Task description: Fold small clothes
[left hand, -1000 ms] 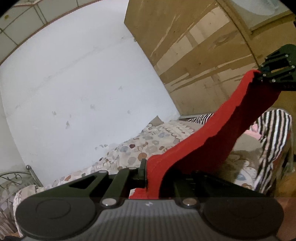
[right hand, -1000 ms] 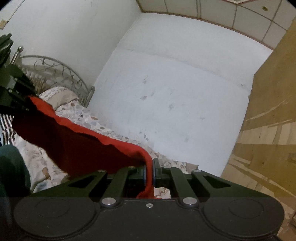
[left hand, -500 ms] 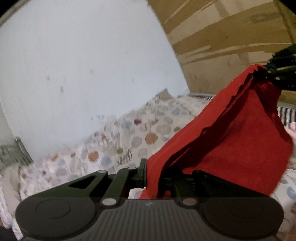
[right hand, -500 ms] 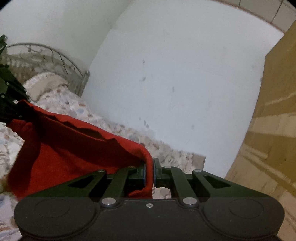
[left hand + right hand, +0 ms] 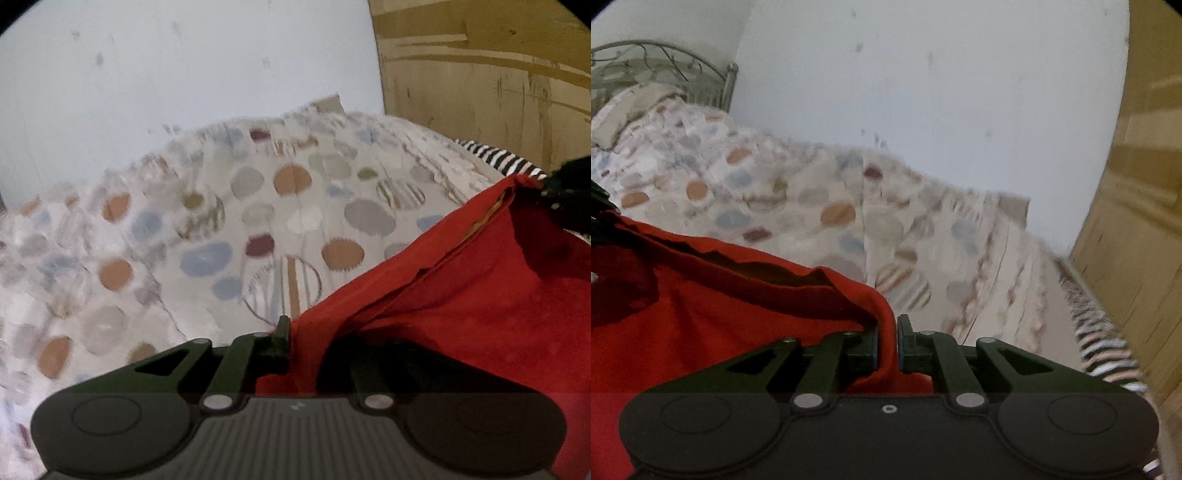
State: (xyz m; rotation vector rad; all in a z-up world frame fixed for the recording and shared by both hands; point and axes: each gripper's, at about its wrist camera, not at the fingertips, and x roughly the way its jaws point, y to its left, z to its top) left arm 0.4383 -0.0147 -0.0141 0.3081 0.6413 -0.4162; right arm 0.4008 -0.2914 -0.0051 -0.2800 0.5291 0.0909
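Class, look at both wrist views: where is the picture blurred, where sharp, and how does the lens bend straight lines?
Left wrist view: the spotted bedspread smears with motion blur, the left gripper and the red garment stay sharper. Right wrist view: the bedspread and the striped cloth streak, the right gripper is crisp, and the wardrobe edge curves near the dark rounded corners.

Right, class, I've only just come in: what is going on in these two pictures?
A person holds a red garment stretched between two handheld grippers above a bed with a spotted cover. The left gripper and the right gripper each have one end of the cloth between their jaws, which are starting to open. No fold is finished yet.
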